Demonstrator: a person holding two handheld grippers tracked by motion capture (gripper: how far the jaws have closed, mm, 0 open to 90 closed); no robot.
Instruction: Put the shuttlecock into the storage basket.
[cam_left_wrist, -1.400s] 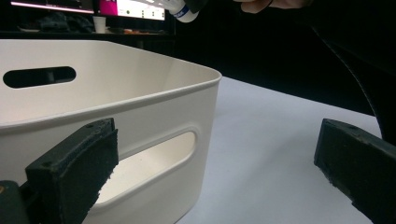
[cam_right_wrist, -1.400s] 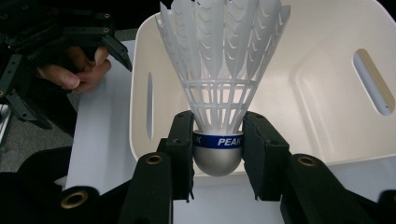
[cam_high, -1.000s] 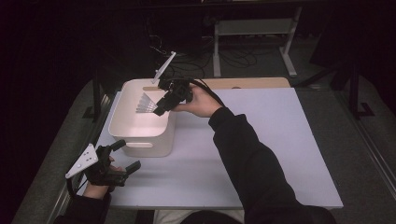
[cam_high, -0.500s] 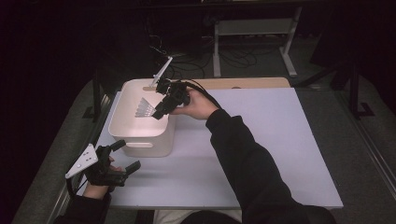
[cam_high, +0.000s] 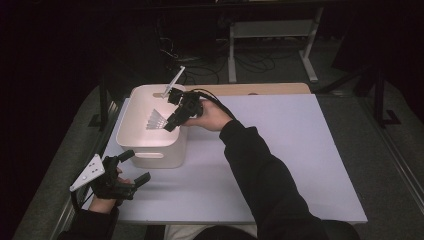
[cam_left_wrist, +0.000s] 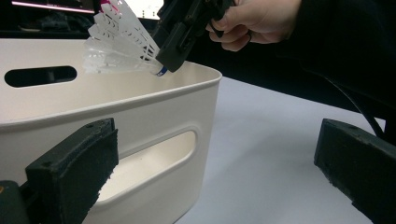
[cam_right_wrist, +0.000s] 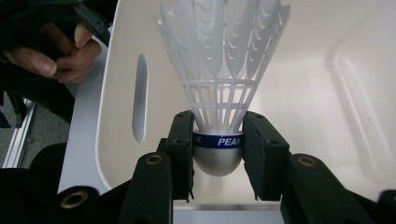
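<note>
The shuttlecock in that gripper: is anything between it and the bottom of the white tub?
No. In the right gripper view the shuttlecock, clamped by the right gripper, hangs over the bare inside of the white tub; only air lies between.

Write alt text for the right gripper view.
The right gripper clamps a white plastic shuttlecock by its base, skirt pointing away, over the open white bin. A hand shows at upper left.

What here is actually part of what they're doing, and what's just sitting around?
Part of the job:
- white plastic shuttlecock, clamped by its cork
- right gripper, holding it over the bin
- white bin

Just around:
- left gripper, open, resting near the bin
- white table
- cables on the floor
</note>
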